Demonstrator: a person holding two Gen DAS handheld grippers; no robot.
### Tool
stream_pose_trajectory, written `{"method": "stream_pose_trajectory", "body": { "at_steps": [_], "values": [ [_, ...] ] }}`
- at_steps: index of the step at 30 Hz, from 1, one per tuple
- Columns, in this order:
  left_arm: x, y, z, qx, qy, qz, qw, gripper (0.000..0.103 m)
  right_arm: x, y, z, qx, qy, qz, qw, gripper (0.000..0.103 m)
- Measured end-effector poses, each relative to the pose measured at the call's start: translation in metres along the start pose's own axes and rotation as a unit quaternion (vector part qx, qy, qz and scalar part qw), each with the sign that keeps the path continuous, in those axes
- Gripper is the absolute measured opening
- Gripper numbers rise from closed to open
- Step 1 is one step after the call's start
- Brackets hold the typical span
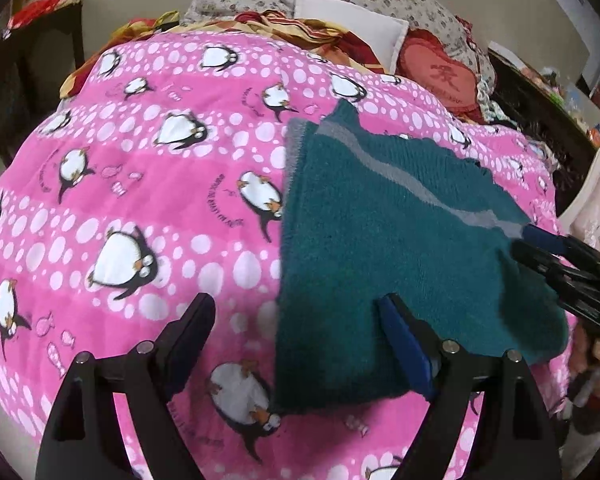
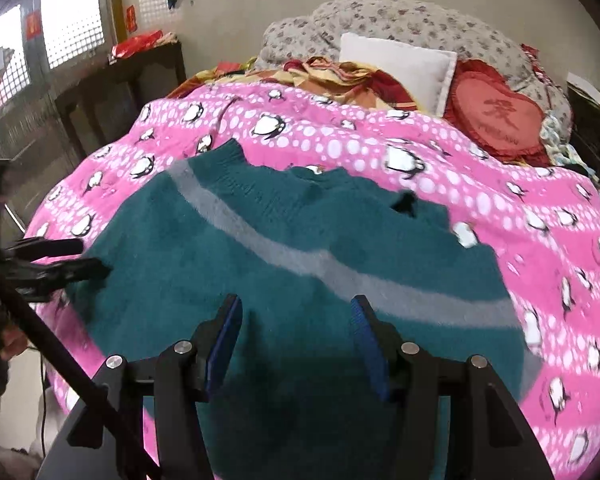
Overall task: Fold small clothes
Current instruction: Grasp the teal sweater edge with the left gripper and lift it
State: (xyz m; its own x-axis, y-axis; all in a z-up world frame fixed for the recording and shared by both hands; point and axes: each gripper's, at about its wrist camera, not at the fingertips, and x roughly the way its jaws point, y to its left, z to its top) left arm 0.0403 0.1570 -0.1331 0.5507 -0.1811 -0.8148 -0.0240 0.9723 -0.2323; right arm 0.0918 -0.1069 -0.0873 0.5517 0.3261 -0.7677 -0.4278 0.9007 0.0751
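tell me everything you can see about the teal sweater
The teal sweater looks like fuzzy knit with one grey stripe across it and a ribbed edge at the far end. It lies spread flat on the pink penguin blanket, apparently folded along its left side. Both open tools hover over its near edge.
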Motion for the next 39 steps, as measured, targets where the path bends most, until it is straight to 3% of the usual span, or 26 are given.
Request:
{"method": "stream_pose_trajectory", "body": {
  "at_steps": [8,11,15,19,22,25,26,27,29,30,31,35,39],
  "values": [
    [0.008,0.019,-0.003,-0.067,0.008,-0.049,0.9965,0.093,0.039,-0.012,0.021,0.041,0.008,-0.006,0.999,0.060],
    [0.018,0.015,-0.006,-0.068,0.018,-0.053,0.9961,0.095,0.055,-0.021,0.020,0.053,0.020,-0.022,0.998,0.060],
    [0.026,0.007,-0.006,-0.062,0.010,-0.048,0.9969,0.103,0.073,-0.030,0.013,0.070,0.023,-0.010,0.997,0.068],
    [0.028,0.000,-0.002,-0.054,0.014,-0.052,0.9971,0.103,0.061,-0.024,0.019,0.057,0.021,-0.019,0.998,0.068],
    [0.028,-0.003,-0.001,-0.055,0.014,-0.064,0.9963,0.103,0.051,-0.022,0.019,0.060,0.008,0.003,0.998,0.068],
    [0.031,-0.009,-0.001,-0.054,0.010,-0.070,0.9960,0.102,0.064,-0.020,0.014,0.056,0.029,-0.007,0.998,0.070],
    [0.031,-0.012,0.000,-0.048,0.007,-0.073,0.9962,0.093,0.071,-0.020,0.011,0.054,0.030,-0.008,0.998,0.075],
    [0.031,-0.017,0.000,-0.038,0.008,-0.070,0.9968,0.069,0.074,-0.020,0.010,0.052,0.022,-0.010,0.998,0.076],
    [0.031,-0.023,0.002,-0.029,0.007,-0.050,0.9983,0.052,0.074,-0.018,0.011,0.048,0.023,-0.015,0.998,0.078],
    [0.029,-0.024,0.003,-0.030,0.006,-0.063,0.9975,0.034,0.073,-0.018,0.012,0.048,0.024,-0.013,0.998,0.078],
    [0.028,-0.026,0.005,-0.030,0.011,-0.074,0.9967,0.028,0.072,-0.020,0.012,0.052,0.023,-0.007,0.998,0.078],
    [0.003,-0.045,0.017,-0.014,-0.016,-0.073,0.9971,0.021,0.058,-0.034,0.011,0.080,0.010,0.015,0.997,0.077],
    [-0.030,-0.088,0.034,0.027,-0.058,-0.086,0.9942,0.015,0.037,-0.064,0.008,0.115,-0.009,0.003,0.993,0.077]
  ]
}}
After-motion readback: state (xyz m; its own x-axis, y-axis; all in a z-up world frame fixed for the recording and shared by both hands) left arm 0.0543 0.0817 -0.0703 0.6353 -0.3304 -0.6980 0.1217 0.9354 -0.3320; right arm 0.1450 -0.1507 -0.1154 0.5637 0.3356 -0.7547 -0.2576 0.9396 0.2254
